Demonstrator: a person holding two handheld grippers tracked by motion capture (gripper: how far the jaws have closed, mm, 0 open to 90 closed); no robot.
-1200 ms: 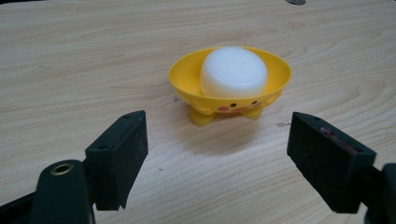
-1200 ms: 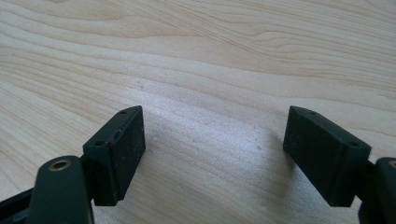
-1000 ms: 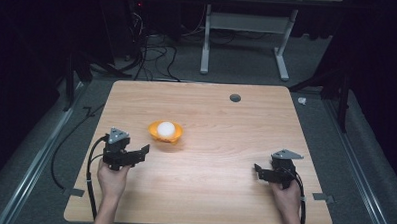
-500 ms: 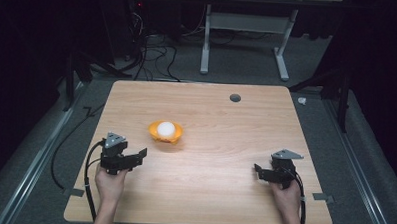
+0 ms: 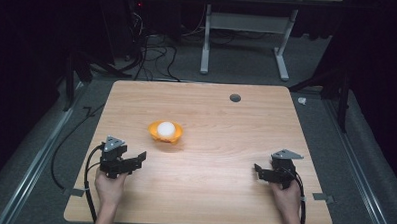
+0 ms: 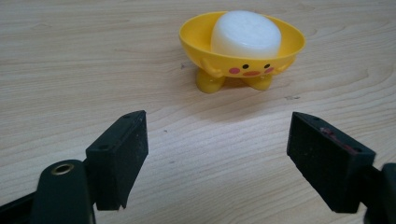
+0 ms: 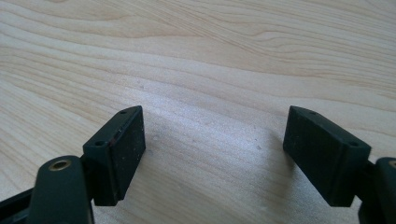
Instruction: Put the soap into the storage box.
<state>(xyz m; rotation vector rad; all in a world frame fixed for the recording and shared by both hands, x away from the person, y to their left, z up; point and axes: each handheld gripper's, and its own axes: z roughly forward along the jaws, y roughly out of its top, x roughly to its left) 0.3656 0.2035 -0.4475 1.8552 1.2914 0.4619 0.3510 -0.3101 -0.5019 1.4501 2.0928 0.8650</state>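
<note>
The wooden table [image 5: 225, 143] is seen whole from above and behind the person's side, looking forward and down, with floor beyond. The left gripper view is set low and close over the tabletop, facing the yellow bowl [image 6: 243, 46], which is also seen in the high view. The right gripper view is aimed low along bare tabletop.

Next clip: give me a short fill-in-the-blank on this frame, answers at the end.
1. The white lump sits in a small bowl coloured ____.
2. The gripper nearer the bowl is the ____ gripper.
3. The right gripper has its jaws ____.
4. The bowl stands on two short ____.

Answers: yellow; left; open; feet
</note>
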